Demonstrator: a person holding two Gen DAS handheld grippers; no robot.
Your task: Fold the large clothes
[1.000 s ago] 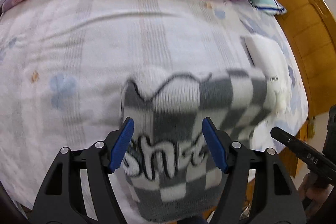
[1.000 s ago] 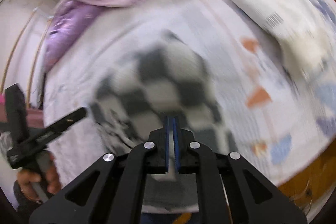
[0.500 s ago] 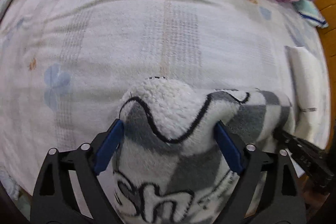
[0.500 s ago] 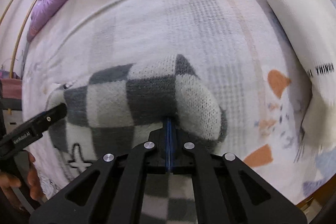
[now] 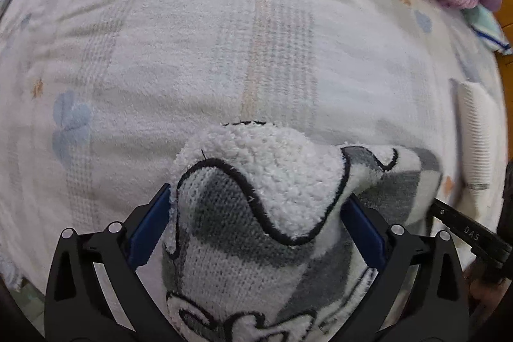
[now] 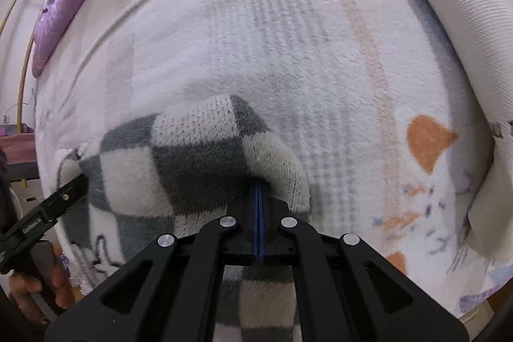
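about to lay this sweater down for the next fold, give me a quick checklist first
1. Right gripper clamped on the checkered sweater: ok, jaws shut on the knit.
2. Left gripper gripping: not ok, jaws apart, fabric only bunched between them.
3. Bed cover ahead bare for laying down: ok.
4. White folded garment apart from the sweater: ok.
5. Sweater's lower half flat: cannot tell, hidden below the grippers.

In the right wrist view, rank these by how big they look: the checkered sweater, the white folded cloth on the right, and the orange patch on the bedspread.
1. checkered sweater; it is nearest the camera, which inflates it
2. white folded cloth, not far behind
3. orange patch, clearly smallest
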